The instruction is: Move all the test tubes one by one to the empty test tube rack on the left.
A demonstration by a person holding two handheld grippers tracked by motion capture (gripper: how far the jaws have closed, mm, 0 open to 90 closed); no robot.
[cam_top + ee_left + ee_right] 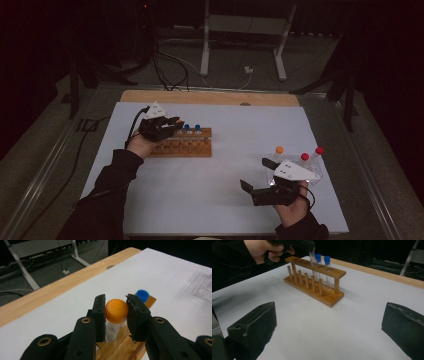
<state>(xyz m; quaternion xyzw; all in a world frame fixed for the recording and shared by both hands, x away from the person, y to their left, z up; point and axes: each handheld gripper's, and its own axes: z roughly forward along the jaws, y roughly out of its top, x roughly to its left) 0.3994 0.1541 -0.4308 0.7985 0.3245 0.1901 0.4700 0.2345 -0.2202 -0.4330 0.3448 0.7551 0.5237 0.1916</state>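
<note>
A wooden tube rack [186,147] stands left of centre on the white sheet, with two blue-capped tubes [192,128] upright at its right end. My left gripper [175,122] hovers over the rack, shut on an orange-capped tube [116,311]. In the left gripper view its jaws press the cap from both sides, and a blue cap [142,295] shows just beyond. In the right gripper view the held tube's clear body [313,262] reaches down into the rack [314,283] beside the blue-capped tubes [322,259]. My right gripper [257,174] rests near the front right, open and holding nothing.
A clear container [314,170] behind the right gripper holds an orange-capped tube [279,149] and two red-capped ones [311,154]. The table's wooden far edge [210,97] lies beyond the white sheet [250,125]. Cables and a white stand sit on the floor behind.
</note>
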